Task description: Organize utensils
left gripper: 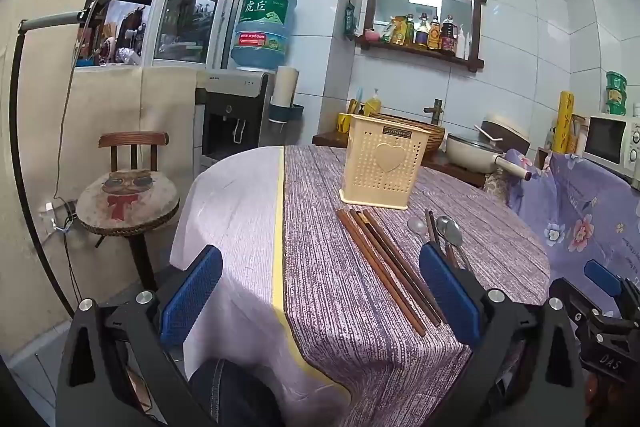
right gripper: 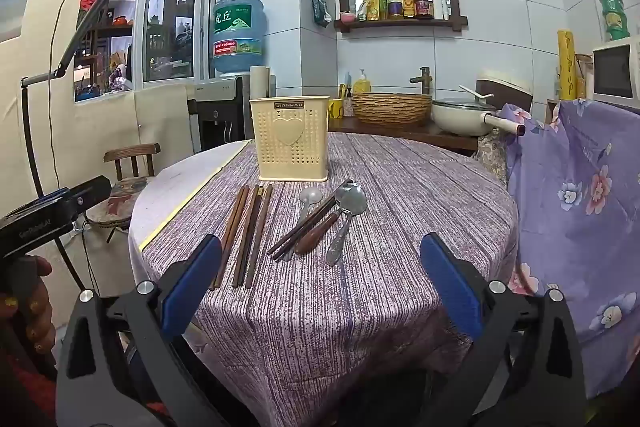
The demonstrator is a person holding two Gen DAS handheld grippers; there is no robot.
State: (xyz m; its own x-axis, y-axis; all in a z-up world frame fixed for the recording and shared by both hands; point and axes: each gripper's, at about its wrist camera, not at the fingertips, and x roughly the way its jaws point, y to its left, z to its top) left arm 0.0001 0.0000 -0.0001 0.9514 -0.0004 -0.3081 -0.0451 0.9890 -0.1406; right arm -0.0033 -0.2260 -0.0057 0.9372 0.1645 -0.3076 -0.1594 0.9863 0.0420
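We are holding both tongs spread wide and empty at the near edge of the round table (right gripper: 400, 167). The left tongs (left gripper: 320, 291) are hanging over the near ends of the brown chopsticks (left gripper: 384, 263); the right tongs (right gripper: 320, 279) are hovering just short of them. The chopsticks are lying side by side in front of the cream utensil holder (right gripper: 290, 143), which is standing upright. Right of them, spoons (right gripper: 348, 207) and two more dark sticks are lying in a loose overlapping pile.
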